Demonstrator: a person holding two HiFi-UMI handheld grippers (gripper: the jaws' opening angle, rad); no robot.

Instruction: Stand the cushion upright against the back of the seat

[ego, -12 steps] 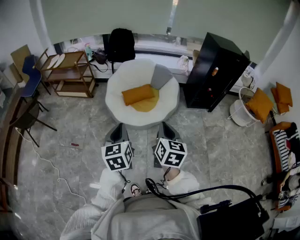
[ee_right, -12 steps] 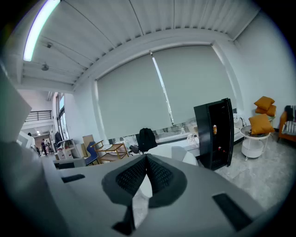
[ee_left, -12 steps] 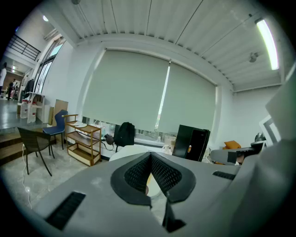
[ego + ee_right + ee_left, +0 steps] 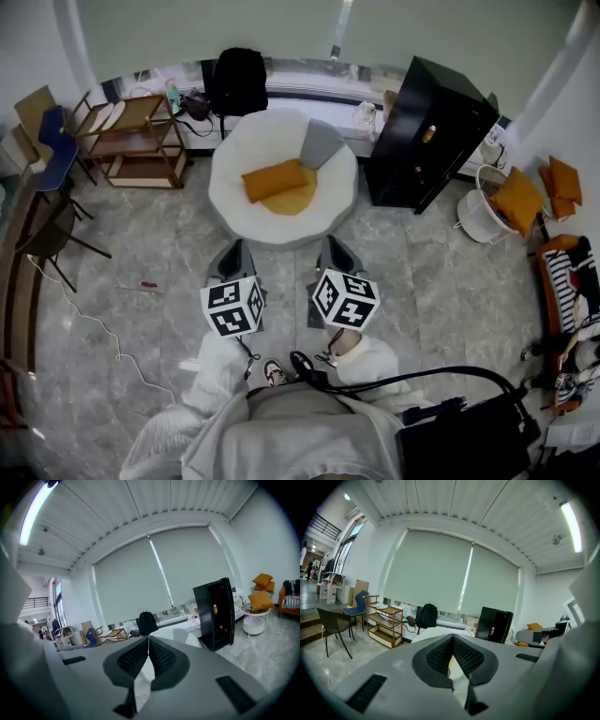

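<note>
Task not started. White round seat (image 4: 281,230) stands on the floor ahead, well apart from both tools. Orange cushion (image 4: 275,180) lies flat in the seat on a yellow pad (image 4: 294,203), not against the back. A grey cushion (image 4: 321,144) already leans upright at the rear right. Left tool (image 4: 235,251) and right tool (image 4: 335,247) are both clenched, tips meeting with nothing between them, aimed at the seat but short of its front edge. Left to do: close in, grab the orange cushion, tip it up against the backrest
</note>
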